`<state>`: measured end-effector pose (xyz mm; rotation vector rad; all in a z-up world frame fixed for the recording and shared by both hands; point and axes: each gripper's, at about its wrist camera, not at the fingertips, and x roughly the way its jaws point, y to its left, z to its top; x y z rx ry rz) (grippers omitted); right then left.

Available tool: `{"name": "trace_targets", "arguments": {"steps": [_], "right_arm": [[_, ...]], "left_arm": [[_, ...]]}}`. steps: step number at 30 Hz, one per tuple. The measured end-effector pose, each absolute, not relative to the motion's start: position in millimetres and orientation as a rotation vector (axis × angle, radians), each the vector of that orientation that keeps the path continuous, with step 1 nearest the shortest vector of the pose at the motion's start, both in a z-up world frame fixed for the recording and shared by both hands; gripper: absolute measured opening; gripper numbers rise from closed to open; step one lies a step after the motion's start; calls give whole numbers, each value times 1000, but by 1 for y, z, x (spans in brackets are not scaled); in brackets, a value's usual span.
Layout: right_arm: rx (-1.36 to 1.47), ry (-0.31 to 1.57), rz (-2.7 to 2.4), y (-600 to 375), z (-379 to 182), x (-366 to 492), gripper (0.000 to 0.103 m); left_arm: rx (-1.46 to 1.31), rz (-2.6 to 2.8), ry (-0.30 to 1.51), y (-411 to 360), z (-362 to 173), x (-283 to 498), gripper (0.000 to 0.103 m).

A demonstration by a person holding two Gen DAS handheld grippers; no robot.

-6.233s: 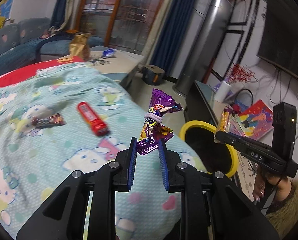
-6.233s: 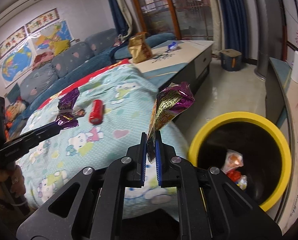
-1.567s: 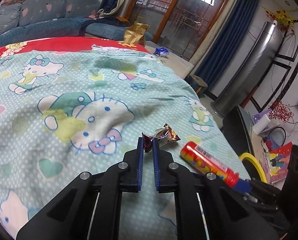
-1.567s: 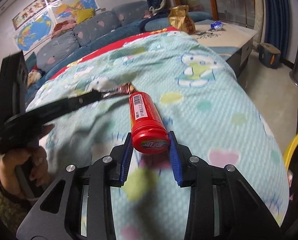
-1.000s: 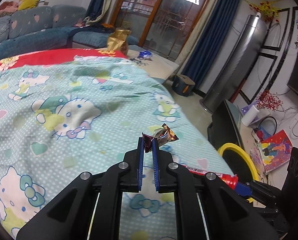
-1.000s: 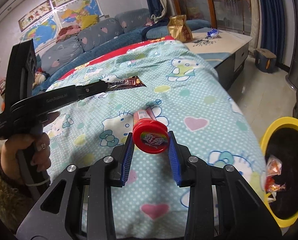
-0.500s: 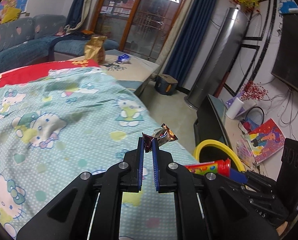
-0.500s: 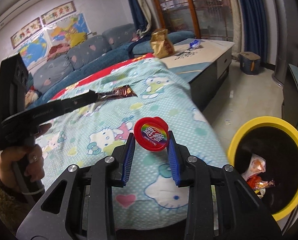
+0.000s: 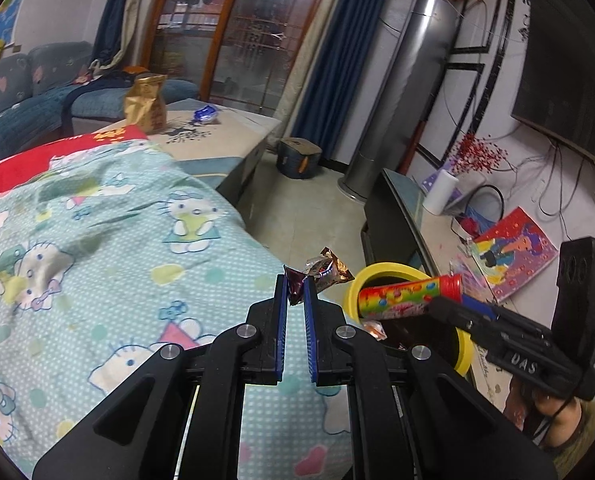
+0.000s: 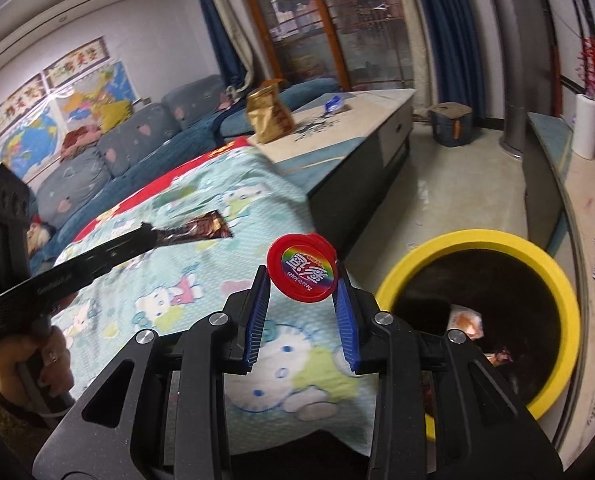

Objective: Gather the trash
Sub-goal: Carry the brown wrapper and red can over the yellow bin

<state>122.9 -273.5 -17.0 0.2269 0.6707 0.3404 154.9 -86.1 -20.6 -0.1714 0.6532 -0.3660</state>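
Observation:
My left gripper (image 9: 295,286) is shut on a brown and silver candy wrapper (image 9: 325,270), held in the air over the edge of the bed (image 9: 97,248). My right gripper (image 10: 301,280) is shut on a red candy tube (image 10: 302,267) with a rainbow lid facing the camera. In the left wrist view that tube (image 9: 409,294) hangs over the rim of the yellow-rimmed black bin (image 9: 381,274). The right wrist view shows the bin (image 10: 481,240) at the right with wrappers (image 10: 465,320) inside, and the left gripper (image 10: 153,238) holding its wrapper (image 10: 205,228) at the left.
A Hello Kitty bedspread covers the bed (image 10: 201,280). Behind it stands a low table (image 9: 217,140) with a gold bag (image 9: 145,102) and a blue wrapper (image 9: 205,112). A dark TV stand (image 9: 393,216) is beside the bin; a tall silver unit (image 9: 417,92) and small box (image 9: 297,158) stand on the floor.
Both grippers have swung right from over the bedspread toward the bin, rising slightly and rolling. The bin has come fully into the right wrist view. Both grips are unchanged.

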Motion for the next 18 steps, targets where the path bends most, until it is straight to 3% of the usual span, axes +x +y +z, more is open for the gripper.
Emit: {"name": "trace_targets", "arguments": {"steps": [18], "right_arm": [[289, 648, 87, -370, -22, 122, 25]], "left_arm": [[-58, -553, 656, -171, -21, 151, 8]]}}
